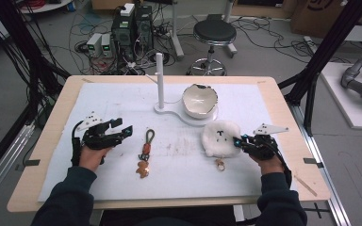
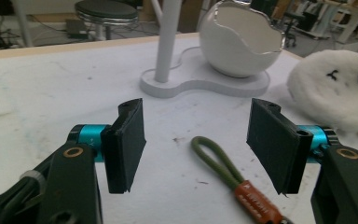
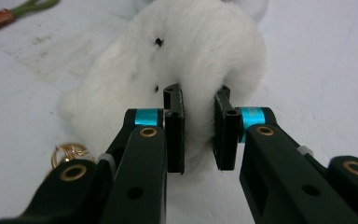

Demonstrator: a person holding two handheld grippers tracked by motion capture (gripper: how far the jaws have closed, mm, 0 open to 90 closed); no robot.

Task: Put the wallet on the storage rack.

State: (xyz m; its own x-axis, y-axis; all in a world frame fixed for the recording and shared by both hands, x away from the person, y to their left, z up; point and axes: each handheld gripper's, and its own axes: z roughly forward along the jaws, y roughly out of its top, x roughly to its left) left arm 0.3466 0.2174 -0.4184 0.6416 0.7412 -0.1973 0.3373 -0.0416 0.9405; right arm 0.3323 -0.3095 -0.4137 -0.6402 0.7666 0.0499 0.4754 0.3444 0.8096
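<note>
White eggshell bowl on its stand looks empty.

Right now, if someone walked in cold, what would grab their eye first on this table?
Probably the white fluffy plush right of centre, with the right gripper pinching its fur. Behind it, a cracked-egg bowl sits on a white stand. The left gripper hangs open by the green-looped keychain.

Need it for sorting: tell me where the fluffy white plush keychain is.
The fluffy white plush keychain lies right of centre on the white mat in the high view, just in front of the eggshell-shaped bowl, pinched by the right gripper.
</note>
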